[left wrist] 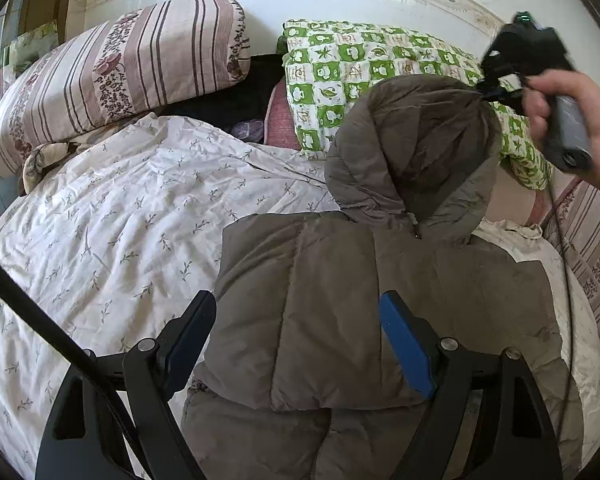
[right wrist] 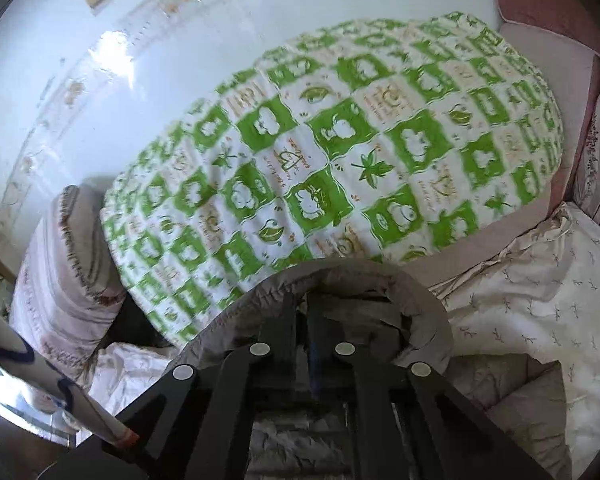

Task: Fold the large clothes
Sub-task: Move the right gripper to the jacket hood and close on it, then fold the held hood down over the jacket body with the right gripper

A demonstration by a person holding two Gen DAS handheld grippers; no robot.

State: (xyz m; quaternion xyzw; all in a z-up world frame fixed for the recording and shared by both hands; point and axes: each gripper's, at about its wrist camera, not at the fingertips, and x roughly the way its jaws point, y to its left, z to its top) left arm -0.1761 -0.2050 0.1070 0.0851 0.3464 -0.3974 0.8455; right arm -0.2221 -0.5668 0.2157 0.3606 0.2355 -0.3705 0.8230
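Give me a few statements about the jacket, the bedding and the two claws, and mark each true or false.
1. The right claw is shut on the hood of the jacket. True.
2. The left claw is pinching a sleeve. False: it is open over the jacket's body.
3. The jacket lies on a floral sheet. True.
4. The quilt behind the hood is plain blue. False: it is green and white checked.

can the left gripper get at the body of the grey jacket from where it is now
Probably yes. The left gripper hangs open right over the jacket's quilted body, jaws straddling it with nothing between. The right gripper is shut on the hood further up, clear of that path.
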